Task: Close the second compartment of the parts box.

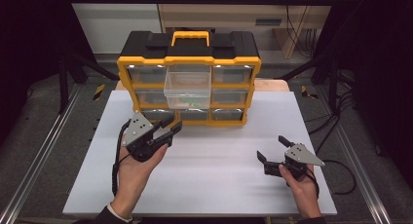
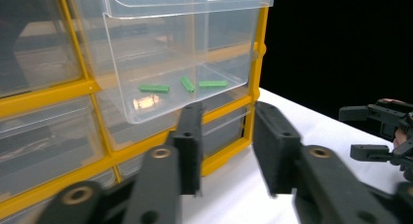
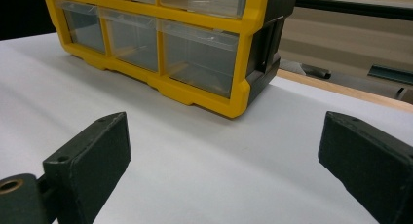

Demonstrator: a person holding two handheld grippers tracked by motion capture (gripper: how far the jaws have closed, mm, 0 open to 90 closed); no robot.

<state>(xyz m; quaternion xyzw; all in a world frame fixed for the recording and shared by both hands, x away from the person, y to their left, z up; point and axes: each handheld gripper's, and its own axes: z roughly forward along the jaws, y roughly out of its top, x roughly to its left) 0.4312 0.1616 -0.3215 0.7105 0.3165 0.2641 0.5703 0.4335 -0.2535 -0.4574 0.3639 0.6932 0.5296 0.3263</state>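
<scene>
A yellow and black drawer cabinet (image 1: 189,78) stands at the back of the white table (image 1: 209,175). Its clear middle drawer (image 1: 188,90) is pulled out toward me. In the left gripper view three small green pieces (image 2: 187,84) lie on the floor of that drawer (image 2: 175,53). My left gripper (image 1: 171,126) hovers just below and in front of the drawer, jaws a little apart with nothing between them (image 2: 228,112). My right gripper (image 1: 271,147) rests low over the table at the right, jaws wide apart and empty (image 3: 224,131), facing the cabinet's lower right corner (image 3: 234,95).
The other drawers of the cabinet are closed. The right gripper (image 2: 370,131) appears far off in the left gripper view. Metal rails (image 1: 44,151) run along the floor on both sides of the table, and cables (image 1: 341,170) lie at the right.
</scene>
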